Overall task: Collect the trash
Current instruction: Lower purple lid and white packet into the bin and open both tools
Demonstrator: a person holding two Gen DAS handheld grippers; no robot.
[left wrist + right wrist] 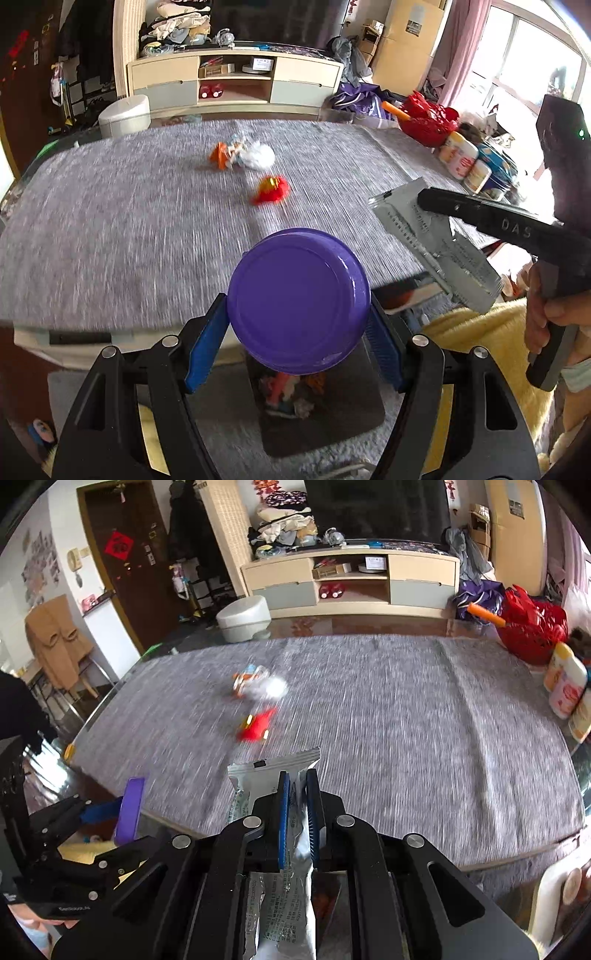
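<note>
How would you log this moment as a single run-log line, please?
left gripper: shut on purple lid | right gripper: shut on silver wrapper | table: red wrapper, white-orange trash remain

The raised letters "DAS" stand on a black finger of the right gripper. Small pale lettering on the left gripper's body is too blurred to read (as is the fine print on the silver wrapper)
</note>
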